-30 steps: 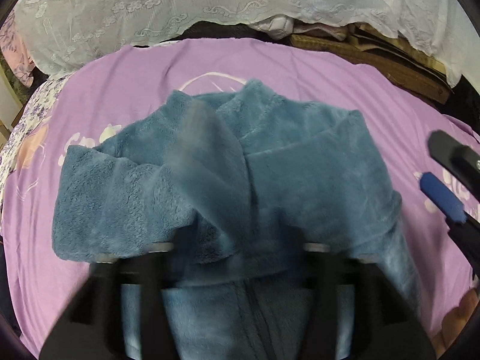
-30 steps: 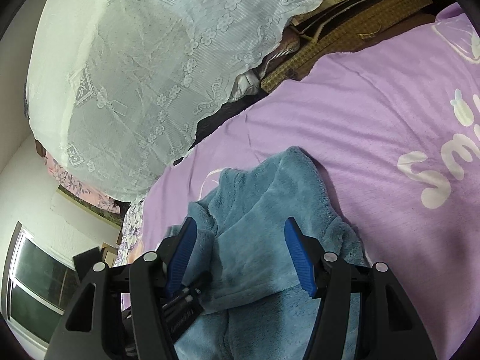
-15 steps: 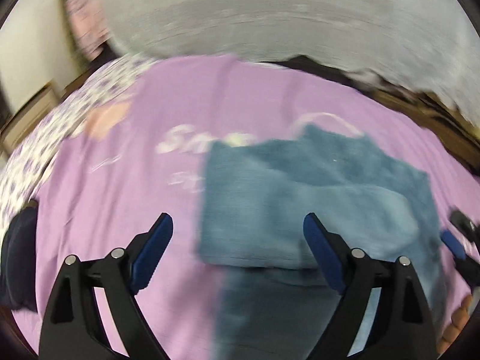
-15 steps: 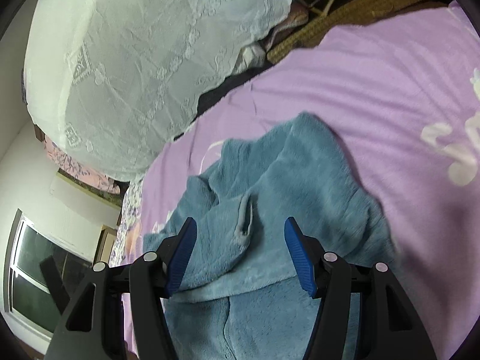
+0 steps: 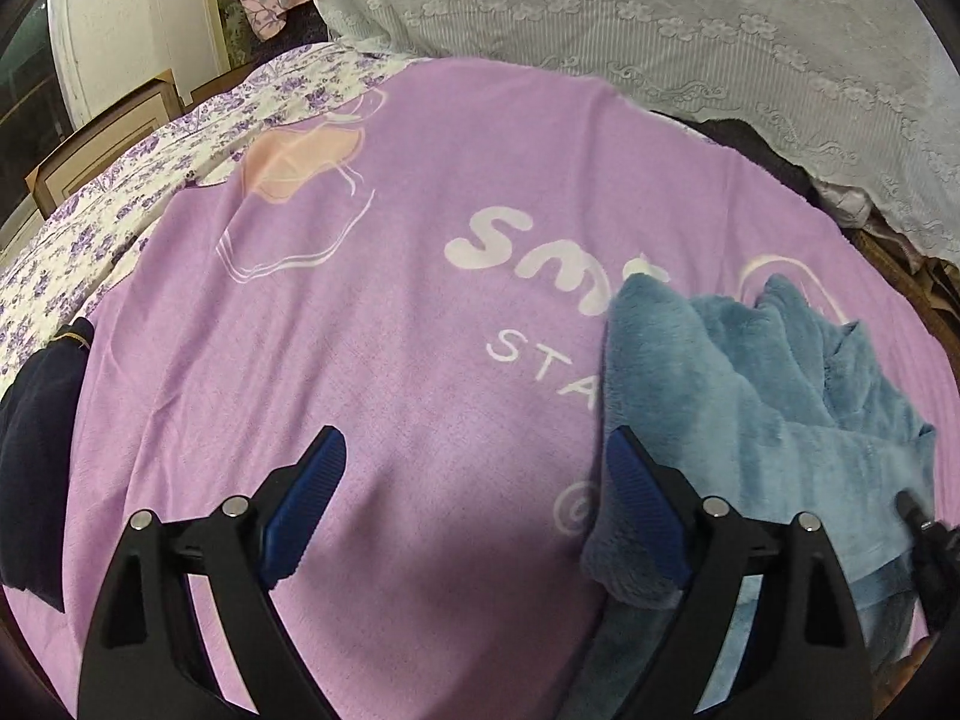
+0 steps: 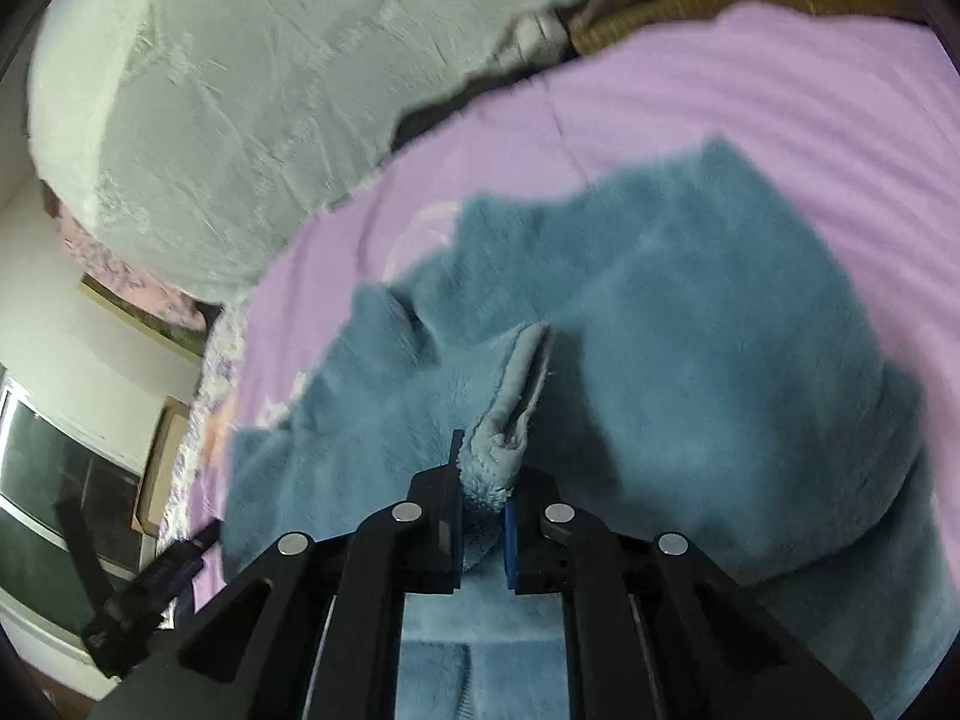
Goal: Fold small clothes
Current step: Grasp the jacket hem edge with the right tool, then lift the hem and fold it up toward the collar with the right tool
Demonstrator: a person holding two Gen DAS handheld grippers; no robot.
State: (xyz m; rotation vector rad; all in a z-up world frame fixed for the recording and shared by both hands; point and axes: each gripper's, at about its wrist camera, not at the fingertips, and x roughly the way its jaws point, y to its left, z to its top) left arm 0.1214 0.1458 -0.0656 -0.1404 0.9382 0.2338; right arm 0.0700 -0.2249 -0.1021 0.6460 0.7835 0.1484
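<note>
A fluffy blue-grey garment [image 5: 750,408] lies bunched on the purple blanket [image 5: 390,330], at the right of the left wrist view. My left gripper [image 5: 474,480] is open over bare blanket, its right finger against the garment's left edge, nothing between the pads. In the right wrist view the same garment [image 6: 690,330] fills the middle. My right gripper [image 6: 483,516] is shut on a raised fold of that garment, pinched between the blue pads. The other gripper's dark tip [image 6: 144,588] shows at the lower left there.
A white lace cover [image 5: 660,30] drapes over a heap behind the blanket. A floral sheet [image 5: 150,168] lies at the left, with a dark cloth [image 5: 36,450] on its edge. A window [image 6: 54,468] and wooden furniture [image 5: 102,132] stand beyond the bed.
My left gripper let go of the garment, opened and swung left over bare blanket. My right gripper moved in over the garment and shut on a fold of it.
</note>
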